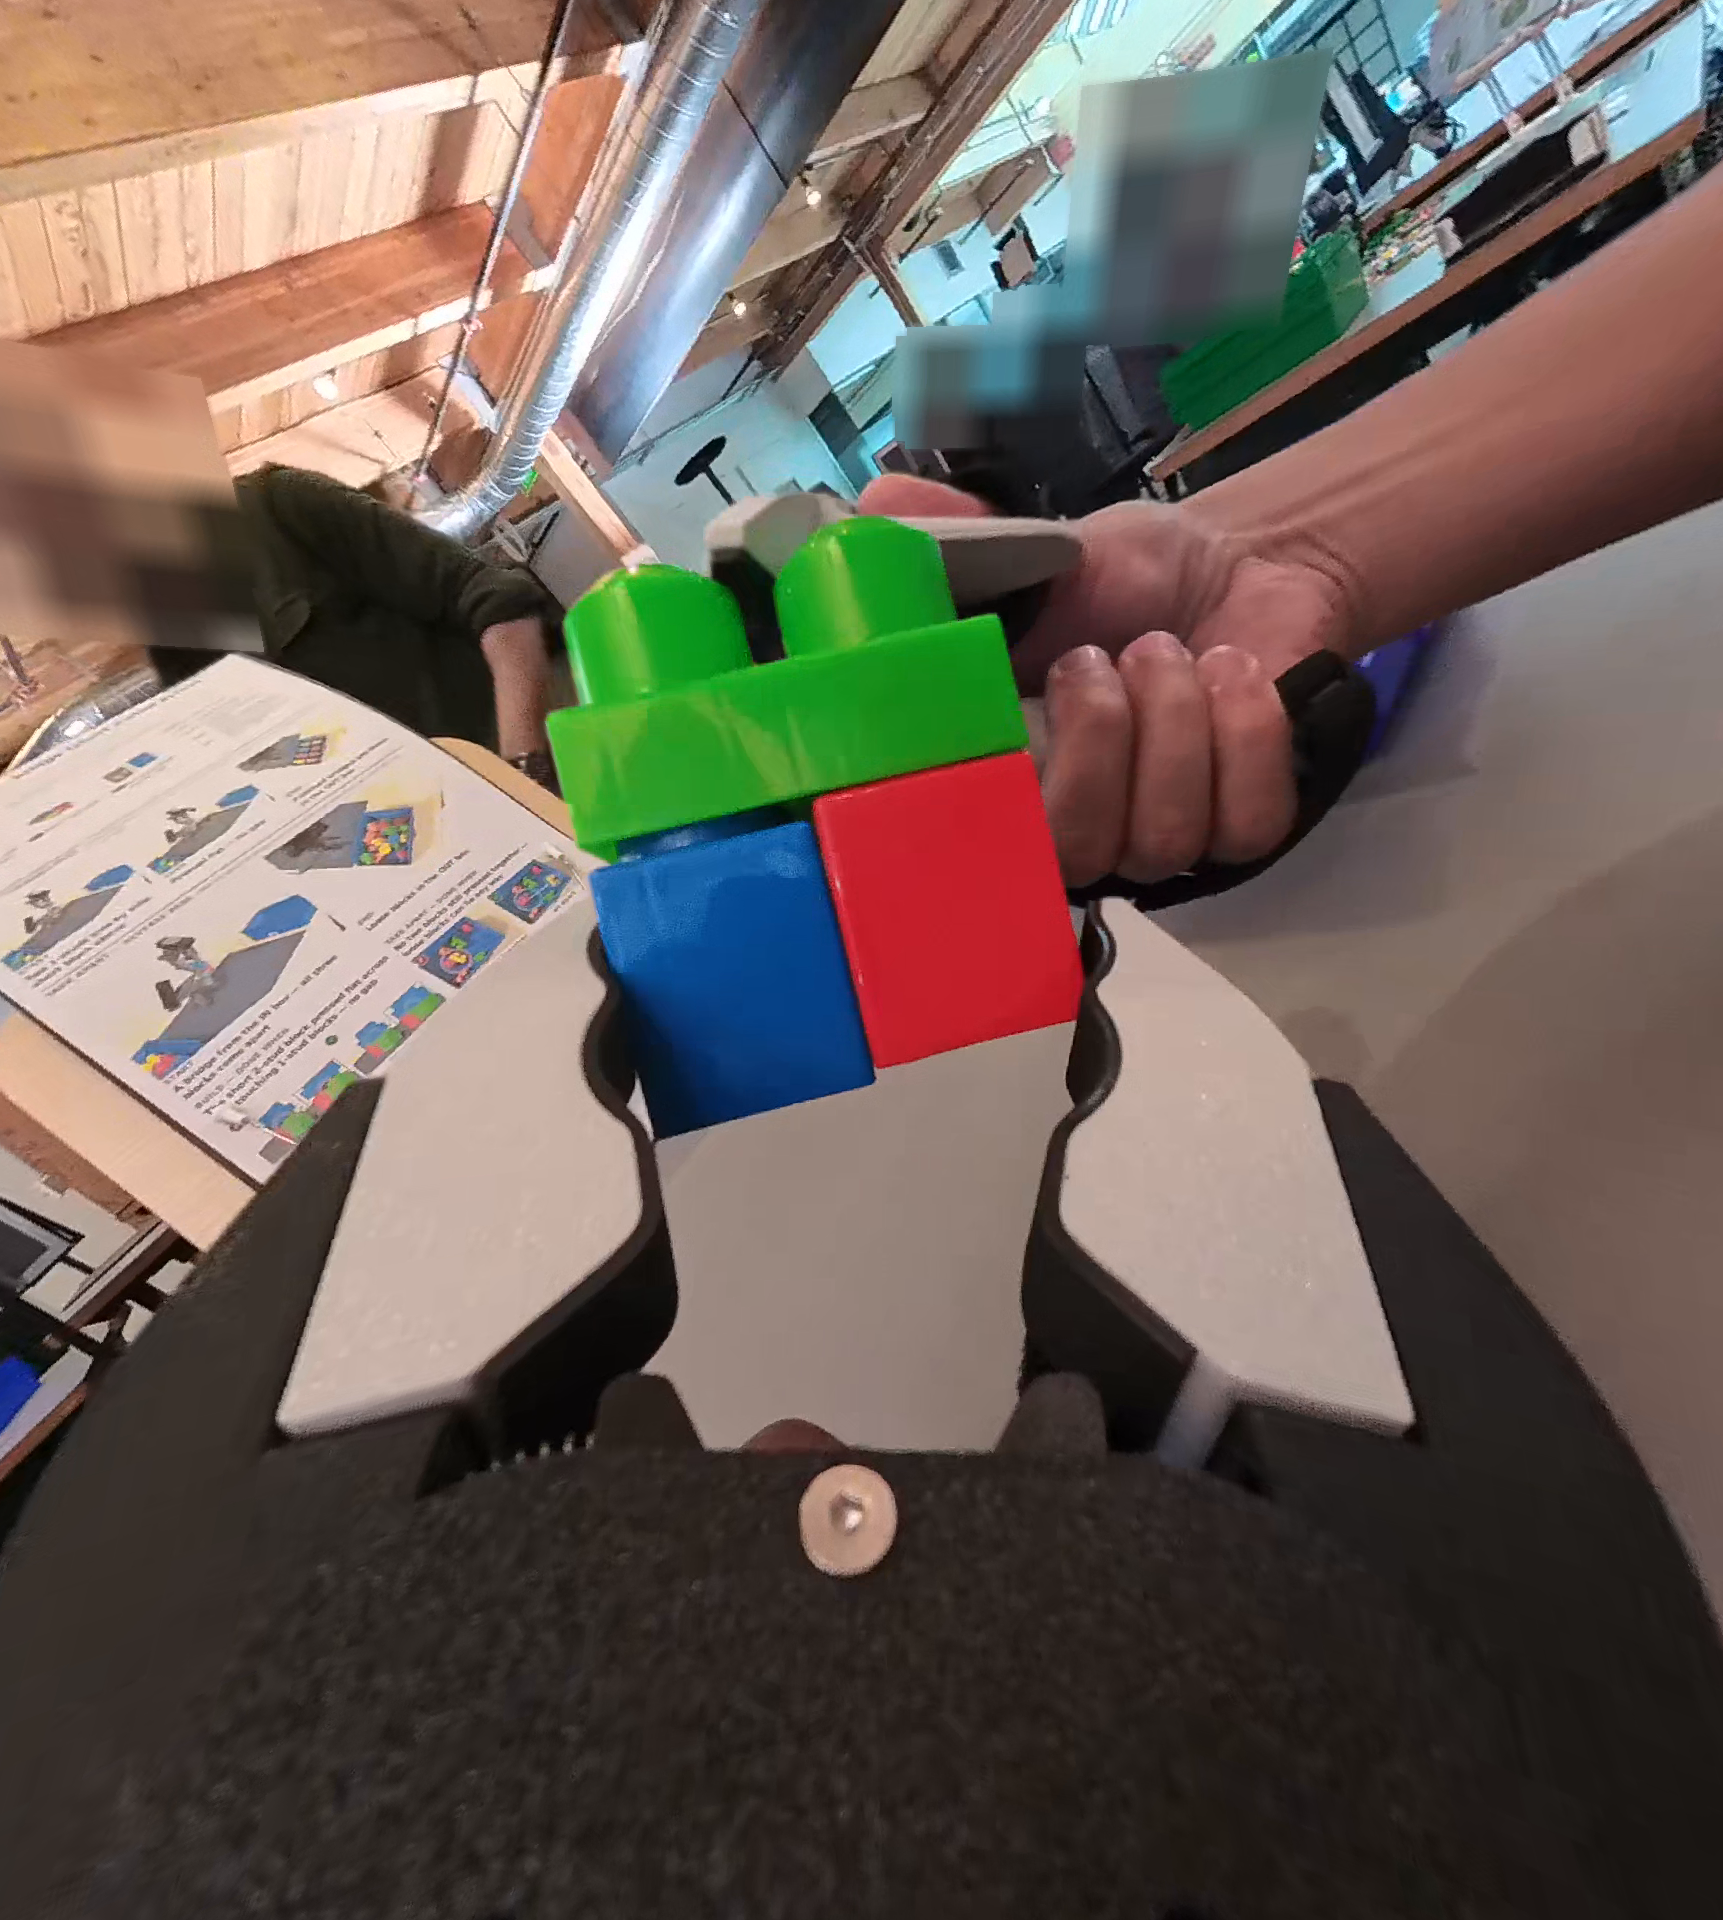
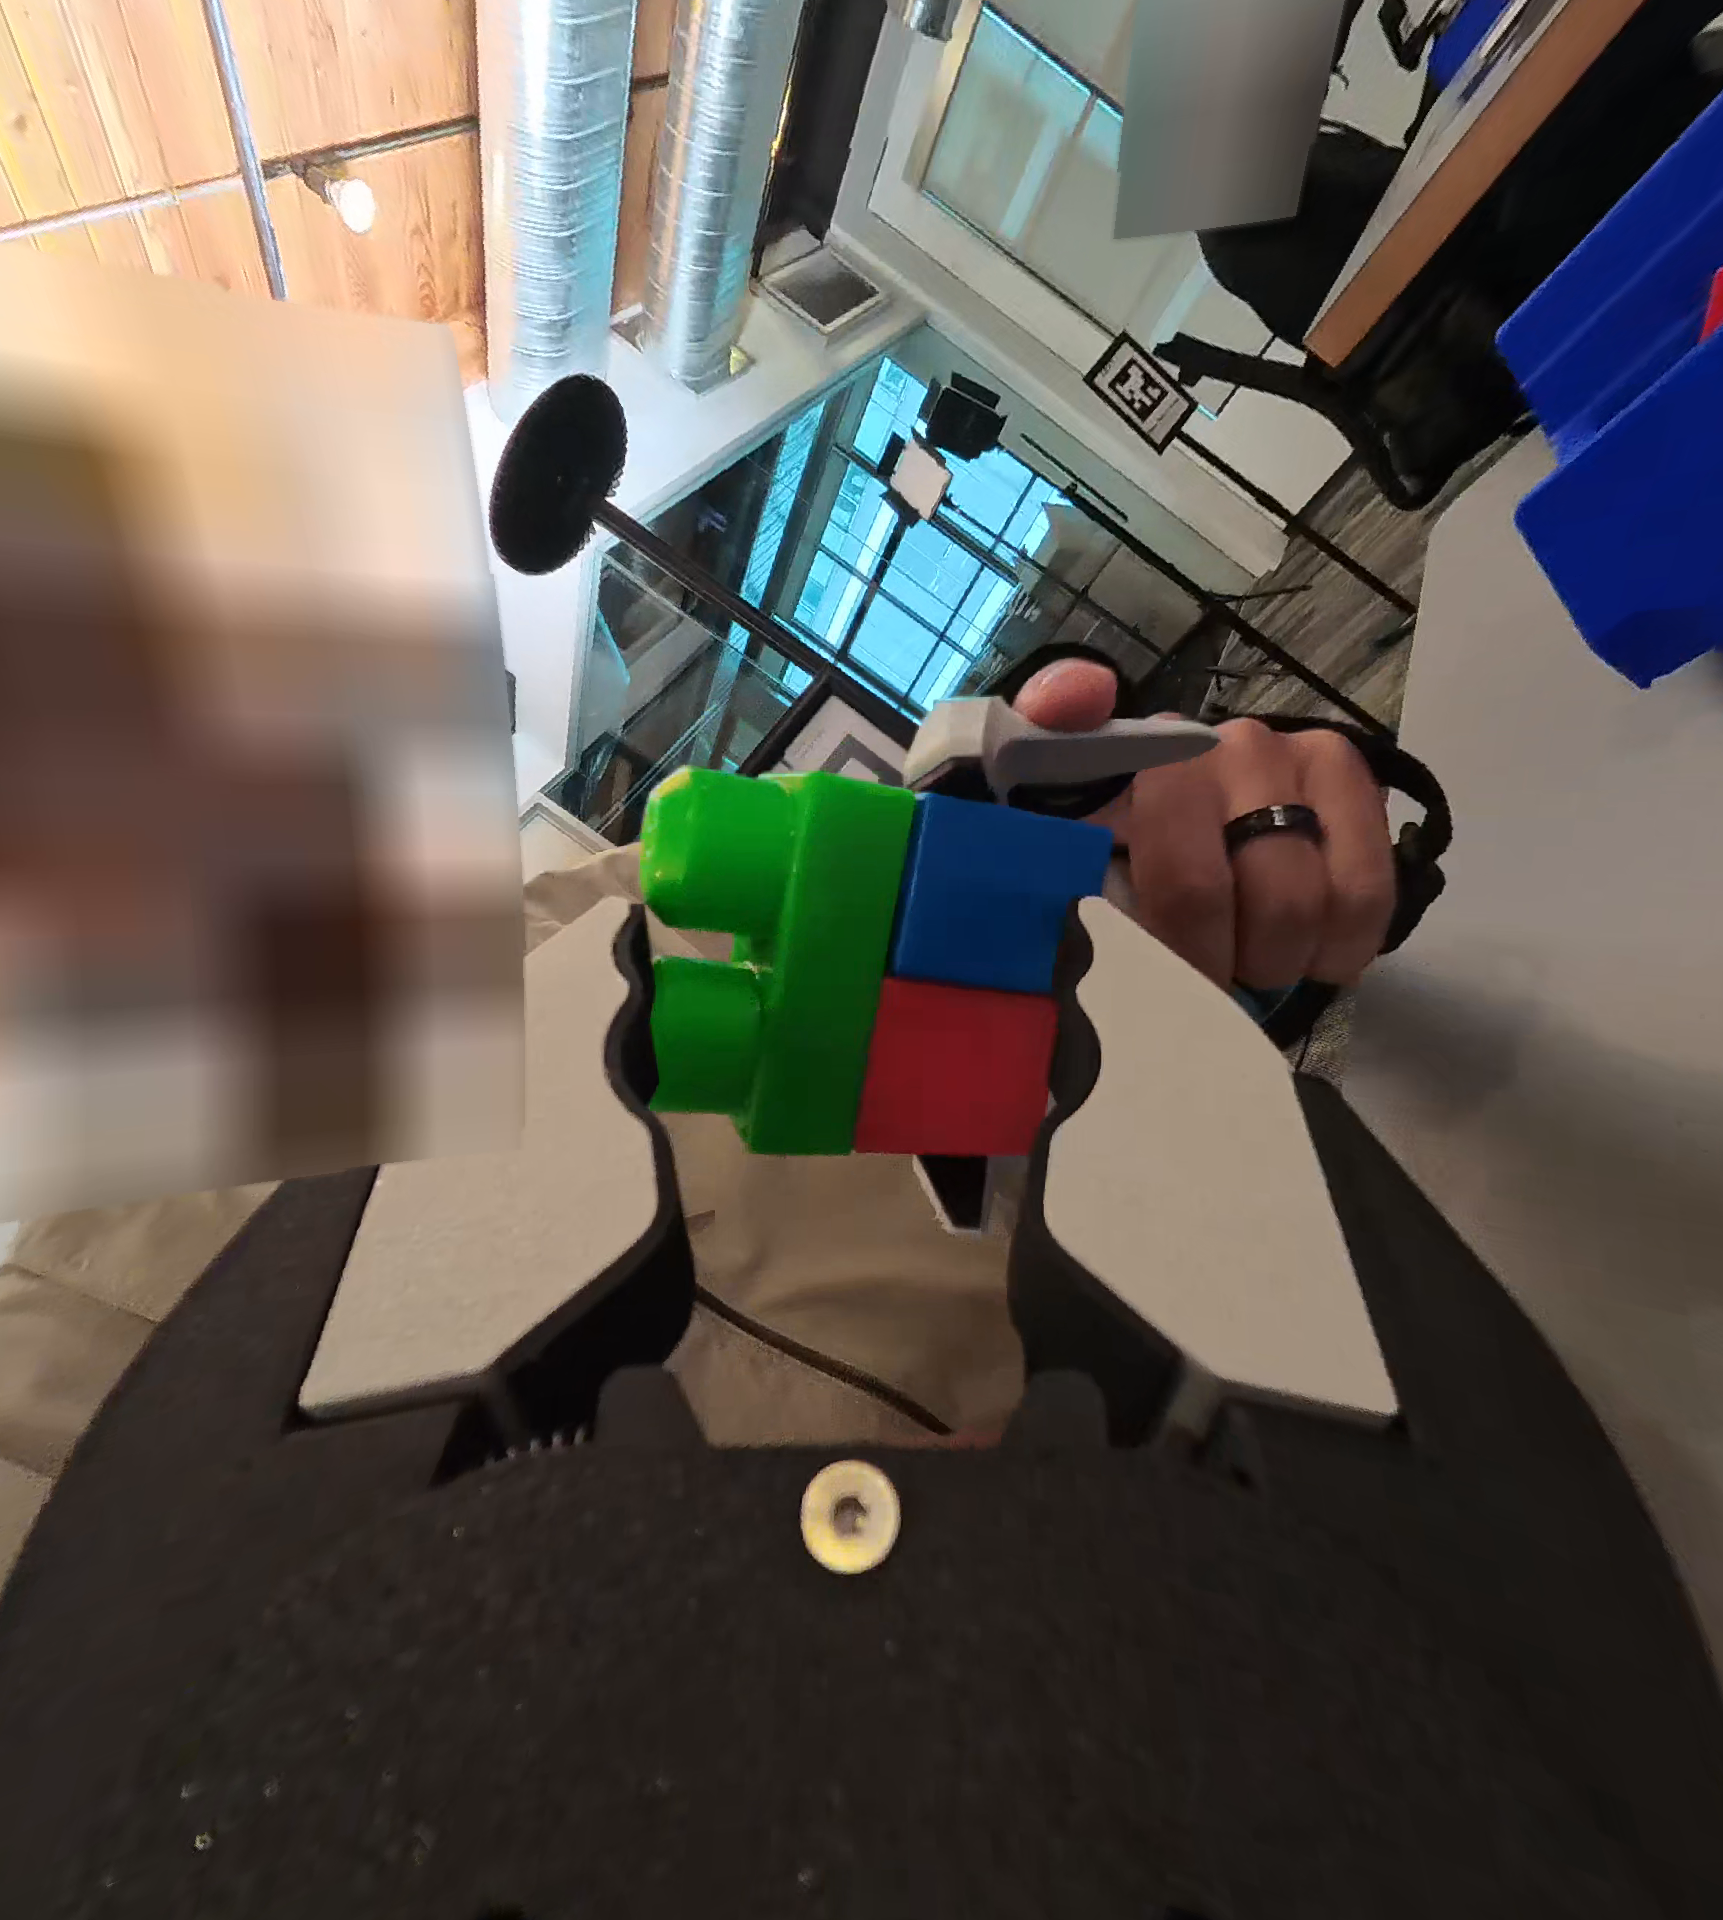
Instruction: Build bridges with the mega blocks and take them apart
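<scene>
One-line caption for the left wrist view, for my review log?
Left gripper grips the blue block and red block of a small bridge topped by a green block, held above the table.

Left gripper point(image 1: 836, 997): matte black textured body filling lower frame, one silver screw point(image 1: 848, 1521) at centre. Two pale grey flat-topped fingers point(image 1: 483, 1164), black wavy inner edges, white strip at base of right-hand finger.

Right gripper point(image 2: 852, 1029): same build, black grainy body, silver screw point(image 2: 850, 1515), grey fingers point(image 2: 1200, 1174) with scalloped black edges.

Right hand point(image 1: 1179, 717): bare forearm, no sleeve, black strap point(image 1: 1324, 748) at handle.

Left hand point(image 2: 1283, 862): dark ring point(image 2: 1272, 828), black strap behind.
</scene>
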{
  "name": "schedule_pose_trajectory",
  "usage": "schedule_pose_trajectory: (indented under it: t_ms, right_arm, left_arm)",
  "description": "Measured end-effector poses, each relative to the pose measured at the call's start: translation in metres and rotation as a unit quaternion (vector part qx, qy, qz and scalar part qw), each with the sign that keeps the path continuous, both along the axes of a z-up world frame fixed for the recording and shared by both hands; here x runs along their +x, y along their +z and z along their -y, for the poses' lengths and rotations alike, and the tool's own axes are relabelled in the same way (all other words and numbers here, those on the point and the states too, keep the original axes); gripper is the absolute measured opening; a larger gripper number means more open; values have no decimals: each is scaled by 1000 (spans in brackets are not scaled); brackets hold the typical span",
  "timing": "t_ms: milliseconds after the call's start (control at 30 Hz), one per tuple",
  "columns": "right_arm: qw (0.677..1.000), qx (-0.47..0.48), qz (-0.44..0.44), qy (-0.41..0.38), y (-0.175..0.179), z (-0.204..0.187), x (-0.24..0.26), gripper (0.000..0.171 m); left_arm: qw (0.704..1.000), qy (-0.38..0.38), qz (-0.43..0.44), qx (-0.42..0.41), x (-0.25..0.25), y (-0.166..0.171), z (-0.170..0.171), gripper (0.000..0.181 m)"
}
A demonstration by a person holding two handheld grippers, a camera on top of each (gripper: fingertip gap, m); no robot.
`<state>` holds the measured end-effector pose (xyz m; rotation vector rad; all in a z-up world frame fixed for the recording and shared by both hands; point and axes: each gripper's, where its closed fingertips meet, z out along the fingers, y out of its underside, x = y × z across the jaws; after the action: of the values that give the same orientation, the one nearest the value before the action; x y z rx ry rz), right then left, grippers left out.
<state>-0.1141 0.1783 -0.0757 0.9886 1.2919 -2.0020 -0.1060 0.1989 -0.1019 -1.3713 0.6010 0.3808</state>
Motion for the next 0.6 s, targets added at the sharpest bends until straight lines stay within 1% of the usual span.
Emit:
schedule_pose_trajectory:
  t_ms: [200, 233, 300, 367, 467, 533, 600]
  right_arm:
    - [998, -42, 30, -24, -6, -9, -11, 73]
    - [998, -45, 30, -33, -8, -12, -13, 72]
    - [997, -47, 29, -57, -11, -19, -17, 62]
    - [996, -32, 24, -84, -14, -26, -20, 50]
    - [993, -6, 28, -117, -21, -32, -26, 48]
    - [989, 23, 23, -146, -26, -37, -30, 48]
    - [987, 37, 20, -157, -30, -40, -32, 49]
  left_arm:
    - [999, -13, 21, -33, -9, -6, -8, 82]
    - [999, -11, 21, -39, -11, -9, -9, 82]
    - [998, -4, 23, -50, -15, -15, -12, 82]
    - [997, 6, 30, -66, -20, -23, -16, 83]
    - [996, 27, 22, -87, -27, -33, -22, 83]
    - [992, 54, 9, -117, -35, -44, -29, 83]
    - [990, 62, 8, -126, -37, -48, -32, 82]
